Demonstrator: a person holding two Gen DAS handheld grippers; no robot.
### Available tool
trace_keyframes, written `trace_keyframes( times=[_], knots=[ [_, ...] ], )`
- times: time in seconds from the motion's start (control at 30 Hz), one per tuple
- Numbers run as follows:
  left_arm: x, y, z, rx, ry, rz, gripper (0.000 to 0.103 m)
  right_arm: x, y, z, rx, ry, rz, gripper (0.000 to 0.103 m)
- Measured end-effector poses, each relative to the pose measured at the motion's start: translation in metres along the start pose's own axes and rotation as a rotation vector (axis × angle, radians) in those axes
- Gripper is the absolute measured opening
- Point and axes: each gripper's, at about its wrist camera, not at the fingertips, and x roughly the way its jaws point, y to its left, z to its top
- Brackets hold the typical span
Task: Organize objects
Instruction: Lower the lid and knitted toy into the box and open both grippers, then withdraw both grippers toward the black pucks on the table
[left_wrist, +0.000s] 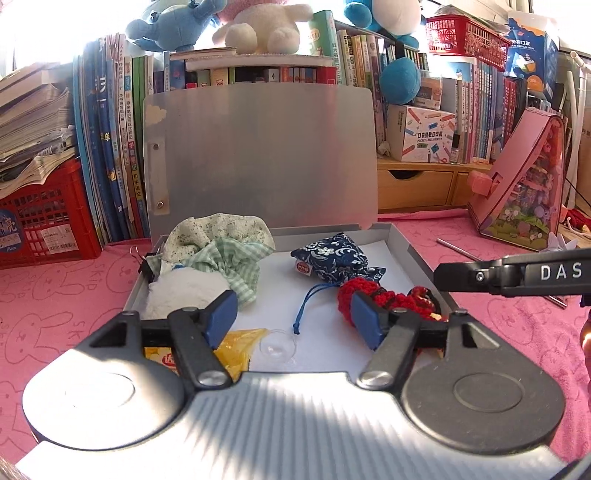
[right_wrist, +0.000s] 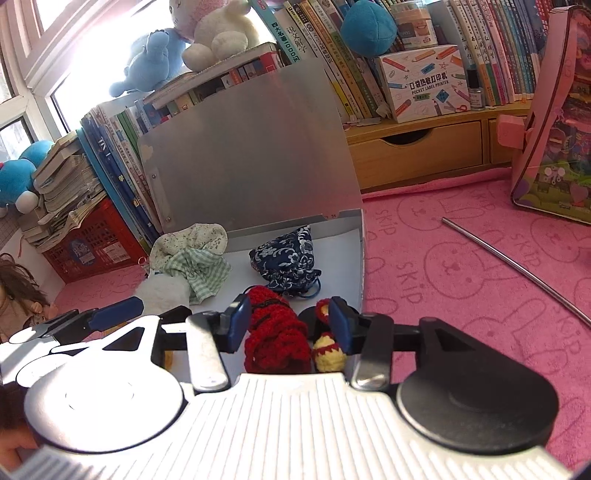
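An open grey box (left_wrist: 400, 240) with its lid up stands on the pink cloth. It holds a green checked cloth bundle (left_wrist: 221, 251), a white fluffy item (left_wrist: 184, 291), a blue floral pouch (left_wrist: 328, 258), a red crochet piece (left_wrist: 384, 299), a yellow packet (left_wrist: 236, 347) and a clear disc (left_wrist: 277, 349). My left gripper (left_wrist: 293, 321) is open and empty above the box's front. My right gripper (right_wrist: 288, 325) is open, its jaws either side of the red crochet piece (right_wrist: 275, 339); a yellow and red crochet item (right_wrist: 328, 354) lies beside it. The pouch (right_wrist: 288, 262) lies behind.
A metal rod (right_wrist: 517, 269) lies on the pink cloth (right_wrist: 461, 288) right of the box. Books, plush toys, a red crate (left_wrist: 44, 218) and wooden drawers (right_wrist: 417, 151) line the back. A pink toy case (left_wrist: 524, 184) stands at the right.
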Motion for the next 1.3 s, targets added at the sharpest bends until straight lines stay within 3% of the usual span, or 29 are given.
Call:
trace_keyframes(
  times=[0.27, 0.43, 0.73, 1.3],
  knots=[
    [-0.046, -0.015, -0.023, 0.066, -0.009, -0.047, 0.080, -0.036, 0.004, -0.020, -0.100, -0.029, 0.008, 0.066],
    [-0.077, -0.021, -0.046, 0.056, -0.007, -0.100, 0.081, -0.061, 0.008, -0.039, -0.181, -0.046, 0.003, 0.068],
    [-0.121, -0.038, -0.091, 0.070, -0.015, -0.124, 0.082, -0.093, 0.003, -0.082, -0.244, -0.047, -0.010, 0.070],
    [-0.159, -0.063, -0.157, 0.057, 0.016, -0.139, 0.082, -0.107, 0.007, -0.146, -0.359, 0.011, -0.040, 0.073]
  ],
)
